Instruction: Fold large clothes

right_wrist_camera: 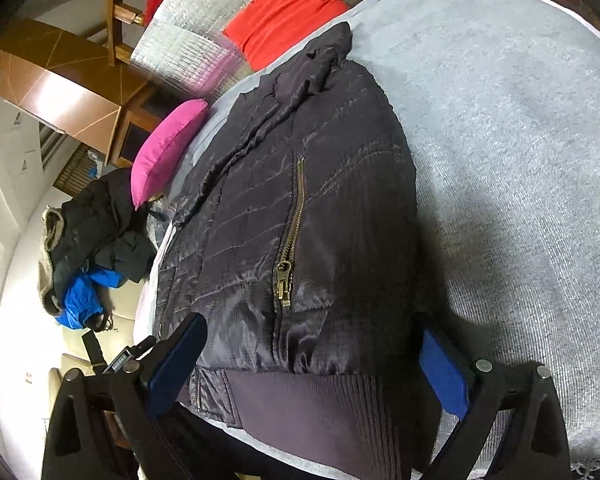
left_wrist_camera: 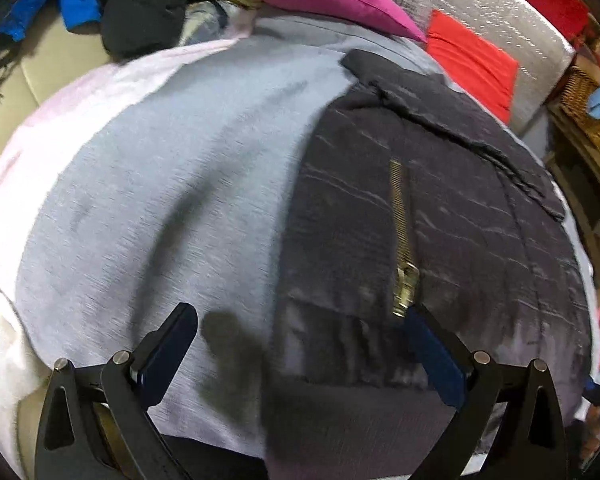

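A heap of black and blue garments point(right_wrist_camera: 88, 248) sits off the left edge of the bed, on a pale floor or seat beyond it. A magenta satin cushion point(right_wrist_camera: 166, 150) rests at that edge, and a red-orange cushion point(right_wrist_camera: 284, 16) lies at the far end against a silvery quilted panel point(right_wrist_camera: 188, 36). On the grey knitted bed cover point(right_wrist_camera: 500, 160) lies the dark quilted puffer jacket with a brass pocket zip point(right_wrist_camera: 300, 208), already narrowed to a long strip, ribbed hem nearest, collar far.

The left gripper point(left_wrist_camera: 300, 344) hovers over the hem end, its jaws spread wide and holding nothing. The right gripper point(right_wrist_camera: 312, 364) likewise gapes wide over the ribbed hem, empty.

I'd say the danger is the slick, puffy shell: a pinch catching only the top layer would let the folded-in side spring open. The brass zip pull point(right_wrist_camera: 284, 284) near the left fingers could also snag.
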Available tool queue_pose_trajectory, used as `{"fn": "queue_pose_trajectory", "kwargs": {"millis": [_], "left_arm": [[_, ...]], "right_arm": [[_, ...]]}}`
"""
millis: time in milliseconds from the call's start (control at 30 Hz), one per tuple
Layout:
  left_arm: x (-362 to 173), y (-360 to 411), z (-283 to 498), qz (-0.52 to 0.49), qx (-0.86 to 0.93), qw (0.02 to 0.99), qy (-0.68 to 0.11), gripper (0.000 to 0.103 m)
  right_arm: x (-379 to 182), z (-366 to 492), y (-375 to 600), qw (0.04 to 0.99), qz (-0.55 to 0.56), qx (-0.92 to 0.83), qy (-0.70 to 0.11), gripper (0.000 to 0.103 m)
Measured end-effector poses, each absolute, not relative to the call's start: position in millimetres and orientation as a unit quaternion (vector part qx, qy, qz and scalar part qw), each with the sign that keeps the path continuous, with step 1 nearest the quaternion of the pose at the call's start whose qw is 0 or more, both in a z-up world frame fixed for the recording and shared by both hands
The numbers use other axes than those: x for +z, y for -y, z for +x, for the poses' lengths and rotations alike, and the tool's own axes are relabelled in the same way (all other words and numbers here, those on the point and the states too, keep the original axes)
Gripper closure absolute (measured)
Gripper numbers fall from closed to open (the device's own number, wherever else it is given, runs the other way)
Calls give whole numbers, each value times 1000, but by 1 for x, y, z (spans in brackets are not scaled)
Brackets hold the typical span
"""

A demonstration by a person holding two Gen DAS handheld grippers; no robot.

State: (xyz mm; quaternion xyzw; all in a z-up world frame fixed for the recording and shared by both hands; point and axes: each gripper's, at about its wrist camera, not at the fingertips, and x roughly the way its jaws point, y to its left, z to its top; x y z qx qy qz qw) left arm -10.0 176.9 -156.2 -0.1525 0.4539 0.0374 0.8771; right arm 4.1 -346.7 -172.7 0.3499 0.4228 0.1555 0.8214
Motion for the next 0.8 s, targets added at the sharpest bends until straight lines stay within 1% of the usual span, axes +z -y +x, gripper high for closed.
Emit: {"fn": "queue_pose_trajectory", "kwargs": {"millis": [67,100,133,167,200,233,300,367,467,567,700,800], "left_arm": [[-157,-173,-12,-154,18,876,-456,0],[-157,-172,-12,-155,11,876,-457,2],[-158,-171,-13,-157,3,874,-460,8],[-160,-171,-14,-163,-6,870,-466,12],[-163,-171,-13,-167,-10,866,-471,20],[-164,-171,-13,-169,-10,864,-473,22],[-165,-171,-14,-172,-11,866,-470,23],[-164,-171,-15,-172,-13,865,-470,24],[-162,-172,-17,-175,-19,865,-471,25],[-163,-176,-21,-188,-22,861,-472,25],[-163,-177,-28,-190,-29,859,-475,25],[-164,-176,-34,-182,-35,859,-477,26]], "right_arm": [[-172,1,349,821,352,153,-422,8],[-171,0,350,821,354,153,-421,8],[-170,-1,351,820,356,156,-420,9],[-171,-2,353,821,355,157,-419,12],[-172,-2,353,821,352,156,-421,16],[-174,-2,354,821,348,152,-427,19],[-183,-1,359,816,350,145,-437,34],[-188,-2,364,811,361,142,-438,39],[-187,-1,364,811,354,145,-443,39],[-189,0,364,807,357,143,-448,38],[-189,-2,361,805,356,155,-448,29],[-187,-5,353,818,326,151,-449,29]]}}
